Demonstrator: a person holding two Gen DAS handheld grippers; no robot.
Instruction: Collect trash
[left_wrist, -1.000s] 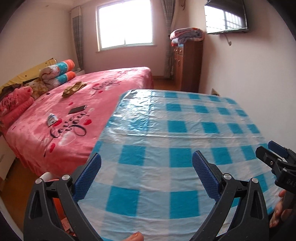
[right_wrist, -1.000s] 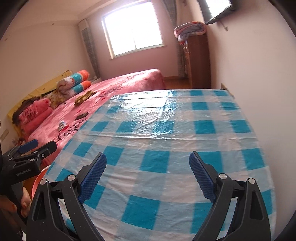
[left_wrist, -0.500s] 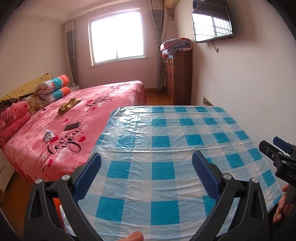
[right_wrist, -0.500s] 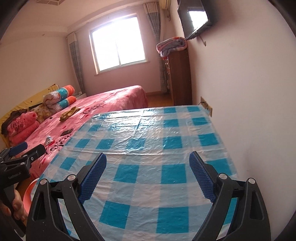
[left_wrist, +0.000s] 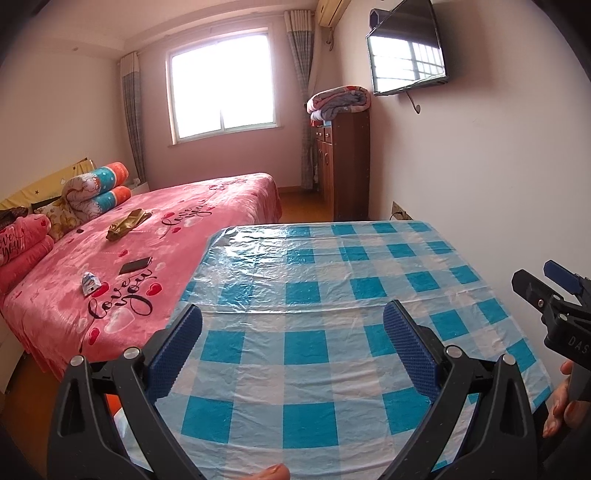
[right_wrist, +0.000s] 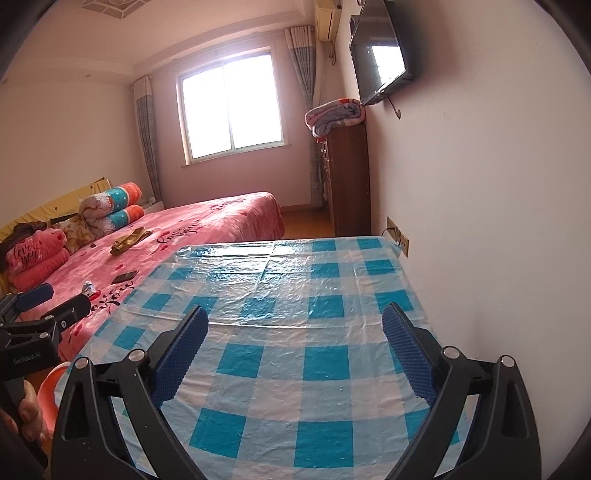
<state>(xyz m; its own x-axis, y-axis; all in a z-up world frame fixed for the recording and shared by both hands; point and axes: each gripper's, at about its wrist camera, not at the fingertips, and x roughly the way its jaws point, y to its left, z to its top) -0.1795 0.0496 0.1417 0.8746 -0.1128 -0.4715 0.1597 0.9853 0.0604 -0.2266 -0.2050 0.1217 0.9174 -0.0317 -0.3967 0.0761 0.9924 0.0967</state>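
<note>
Blue-and-white checked plastic sheeting covers the tabletop (left_wrist: 317, 295), which fills the lower centre of both wrist views, its right edge close against the white wall and its left edge just beside a pink bed (left_wrist: 177, 236). Past its far edge a strip of bare wooden floor leads to a tall brown cabinet (left_wrist: 347, 162) at upper right of centre, topped with a folded blanket (left_wrist: 338, 101). The left tongs (left_wrist: 291, 343) and right tongs (right_wrist: 295, 339) both stand wide apart with nothing between them, the right pair having just been opening further. An orange container (right_wrist: 50, 387), contents hidden, shows at the lower left of the right view. A small crumpled wrapper (left_wrist: 89, 283) lies on the bed at middle left, beside a dark phone (left_wrist: 136, 264), well apart from both tongs.
</note>
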